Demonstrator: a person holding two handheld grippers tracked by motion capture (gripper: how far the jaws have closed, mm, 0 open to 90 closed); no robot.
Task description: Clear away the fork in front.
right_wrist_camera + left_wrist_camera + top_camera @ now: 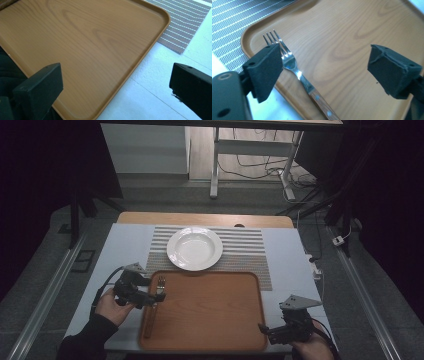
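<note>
Wooden-handled fork [297, 72], flat on tray [352, 37]

This looks like a lab or test room got up as a dining spot, not a real home. A small table [280, 270] under a pale cover stands alone on grey carpet [165, 197], laid with a striped placemat [250, 247], a white plate [195, 248] and a wooden tray [210, 312]. Dark curtains [45, 180] close off both sides. Behind it stands a white metal desk frame [216, 165] with loose cables [250, 167] trailing over the floor, and a plug strip [315, 266] lies by the table's right edge. Metal rails [47, 292] run along the floor on both sides.
</note>
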